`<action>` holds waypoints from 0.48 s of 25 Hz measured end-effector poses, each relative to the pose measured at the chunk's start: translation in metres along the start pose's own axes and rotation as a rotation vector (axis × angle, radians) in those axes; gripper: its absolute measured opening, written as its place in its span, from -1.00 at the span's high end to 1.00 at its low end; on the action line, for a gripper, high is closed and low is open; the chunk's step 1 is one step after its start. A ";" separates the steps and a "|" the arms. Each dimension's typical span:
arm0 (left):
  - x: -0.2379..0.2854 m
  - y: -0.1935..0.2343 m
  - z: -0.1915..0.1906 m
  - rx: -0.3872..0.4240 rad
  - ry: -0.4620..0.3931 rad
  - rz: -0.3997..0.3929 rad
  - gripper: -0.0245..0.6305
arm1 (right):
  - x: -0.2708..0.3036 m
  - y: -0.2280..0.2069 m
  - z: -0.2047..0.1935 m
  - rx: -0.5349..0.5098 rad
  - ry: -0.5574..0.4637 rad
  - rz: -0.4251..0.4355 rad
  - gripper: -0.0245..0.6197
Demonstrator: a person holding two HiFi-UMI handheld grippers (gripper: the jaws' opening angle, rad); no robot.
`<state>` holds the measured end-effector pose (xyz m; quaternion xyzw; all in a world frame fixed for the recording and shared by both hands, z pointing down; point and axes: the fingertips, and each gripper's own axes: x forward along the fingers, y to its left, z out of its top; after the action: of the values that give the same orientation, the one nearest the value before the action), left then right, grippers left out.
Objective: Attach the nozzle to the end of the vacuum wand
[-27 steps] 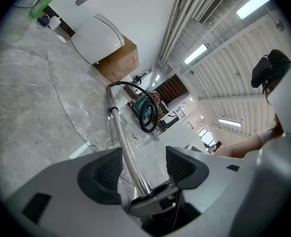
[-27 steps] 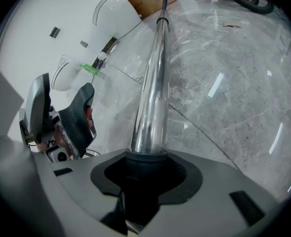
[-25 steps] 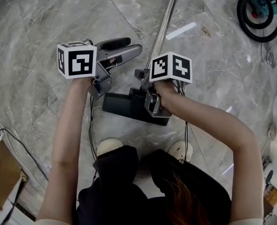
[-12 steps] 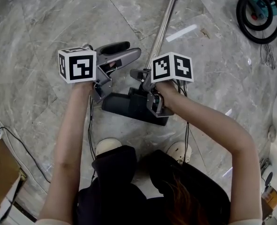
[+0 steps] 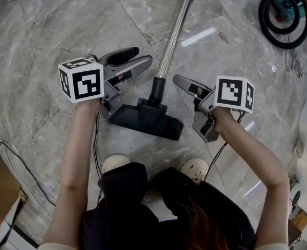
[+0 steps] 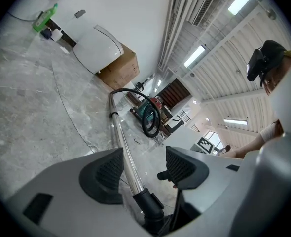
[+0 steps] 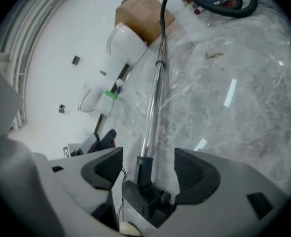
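1. Nozzle (image 5: 145, 120): black, flat on floor (image 5: 49, 30), seated on wand (image 5: 170, 40) end.
2. Handling: likely light, rigid plastic; best gripped at neck (image 5: 156, 90).
3. Left gripper (image 5: 134, 60): jaws apart, empty.
4. Right gripper (image 5: 187, 86): jaws just been opening, nothing between.

Black nozzle (image 5: 145, 119) on floor, chrome wand (image 5: 171, 34) attached

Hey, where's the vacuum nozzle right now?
In the head view, the nozzle lies on the floor at centre, on the end of the wand, between the left hand-held gripper and the right hand-held gripper.
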<state>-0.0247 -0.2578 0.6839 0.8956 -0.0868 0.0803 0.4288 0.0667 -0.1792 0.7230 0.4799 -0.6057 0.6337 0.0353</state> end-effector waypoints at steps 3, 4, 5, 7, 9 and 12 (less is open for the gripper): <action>-0.002 -0.009 0.007 0.046 -0.045 0.042 0.12 | -0.038 0.009 0.028 -0.068 -0.212 0.041 -0.04; -0.003 -0.013 0.009 0.075 -0.061 0.057 0.12 | -0.051 0.012 0.036 -0.119 -0.278 0.037 -0.04; -0.005 -0.019 0.012 0.110 -0.079 0.071 0.12 | -0.063 0.016 0.042 -0.174 -0.344 0.033 -0.04; -0.006 -0.035 0.019 0.205 -0.104 0.101 0.12 | -0.084 0.027 0.054 -0.271 -0.482 0.047 -0.04; -0.008 -0.049 0.025 0.306 -0.117 0.142 0.31 | -0.101 0.035 0.062 -0.348 -0.603 0.042 0.15; -0.018 -0.065 0.041 0.406 -0.129 0.231 0.83 | -0.119 0.044 0.071 -0.414 -0.682 -0.007 0.88</action>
<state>-0.0247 -0.2481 0.6058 0.9509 -0.1978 0.0870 0.2218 0.1433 -0.1838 0.5999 0.6477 -0.6958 0.3026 -0.0695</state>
